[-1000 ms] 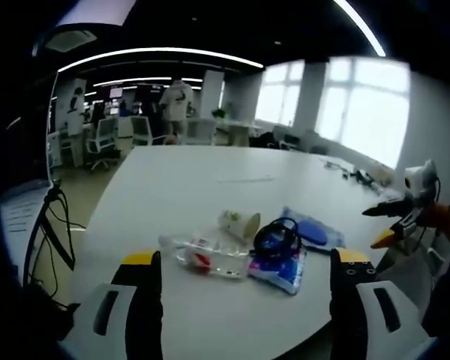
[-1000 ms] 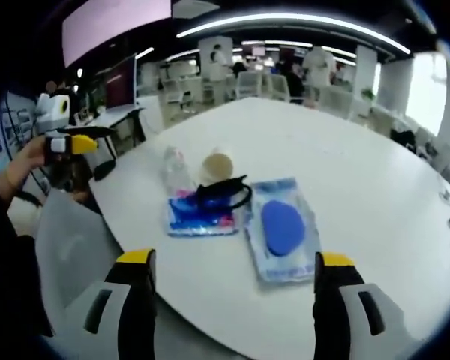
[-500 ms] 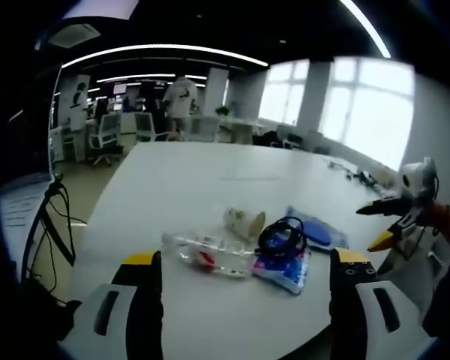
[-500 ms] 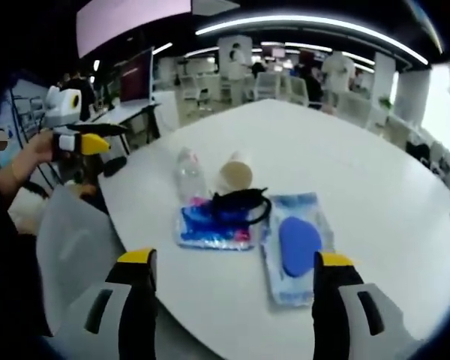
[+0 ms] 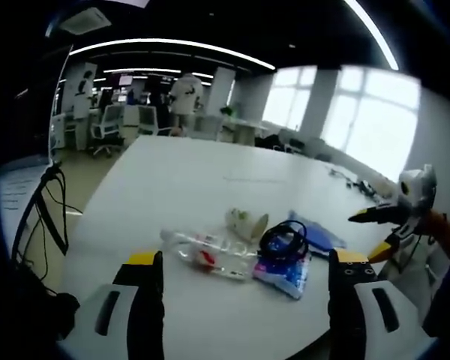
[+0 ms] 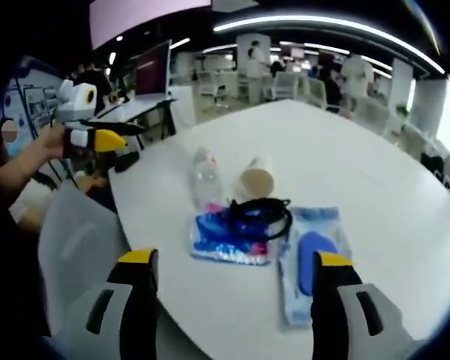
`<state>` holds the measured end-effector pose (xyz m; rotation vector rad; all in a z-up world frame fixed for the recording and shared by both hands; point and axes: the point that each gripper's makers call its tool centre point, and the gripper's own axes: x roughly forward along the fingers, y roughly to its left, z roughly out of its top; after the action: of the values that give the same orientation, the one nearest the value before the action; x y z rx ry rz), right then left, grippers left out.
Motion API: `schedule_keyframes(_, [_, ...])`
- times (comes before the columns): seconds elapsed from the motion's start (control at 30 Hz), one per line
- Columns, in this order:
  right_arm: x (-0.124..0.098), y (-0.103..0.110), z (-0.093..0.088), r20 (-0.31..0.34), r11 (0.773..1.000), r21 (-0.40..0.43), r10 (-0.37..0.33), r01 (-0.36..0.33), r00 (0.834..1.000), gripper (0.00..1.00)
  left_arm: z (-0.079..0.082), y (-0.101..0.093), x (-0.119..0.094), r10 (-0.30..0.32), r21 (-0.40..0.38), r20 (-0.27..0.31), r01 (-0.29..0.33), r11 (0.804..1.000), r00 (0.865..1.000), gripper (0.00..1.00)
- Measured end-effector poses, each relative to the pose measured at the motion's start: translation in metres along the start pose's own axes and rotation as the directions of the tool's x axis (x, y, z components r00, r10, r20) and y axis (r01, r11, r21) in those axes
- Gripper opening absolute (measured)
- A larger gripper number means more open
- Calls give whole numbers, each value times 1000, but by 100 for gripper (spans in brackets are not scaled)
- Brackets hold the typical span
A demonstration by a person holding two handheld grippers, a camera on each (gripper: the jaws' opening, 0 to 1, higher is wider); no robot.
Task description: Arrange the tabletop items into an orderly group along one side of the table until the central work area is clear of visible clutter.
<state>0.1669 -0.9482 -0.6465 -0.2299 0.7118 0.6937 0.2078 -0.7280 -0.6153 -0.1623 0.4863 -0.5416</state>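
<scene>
A: Hovering short of the pile, both of them. Left hand-held gripper [image 5: 244,264] has its jaws spread wide and holds nothing; right hand-held gripper [image 6: 229,264] the same, wide apart and empty.

B: Where's the clutter sitting?

A: Bunched near the worktop [image 5: 202,169] edge closest to the person. A clear plastic bottle [image 5: 206,253] lies on its side, a paper cup [image 5: 246,222] tipped over just beside it. A coil of black cable [image 5: 280,239] rests on top of a blue packet [image 5: 283,268], and a clear pouch with a blue pad inside [image 6: 310,258] lies alongside that packet, touching or nearly so.

B: Why hold off so far back?

A: My guess is the jaws are kept wide and clear of the pile while a first item is chosen. The group is already close together, so the job looks mostly like straightening and shifting it sideways.

B: Trouble spots?

A: Bottle and cup could roll. The cable sits loose and may slide off the packet.
</scene>
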Motion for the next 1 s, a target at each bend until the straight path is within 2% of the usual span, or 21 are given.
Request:
schedule_keyframes(0.43, [28,14,23,-20,995,-69,69,-70,997,80,-5,13,17,-12,-42,-14,11,999,1000,86])
schedule_keyframes(0.7, [49,17,30,-32,993,-63,101,-103,994,78,-9,22,27,-11,-50,-29,9,999,1000,85])
schedule_keyframes(1.0, [75,20,42,-42,988,-76,131,-134,990,75,-11,36,45,-42,-105,-28,39,994,999,84])
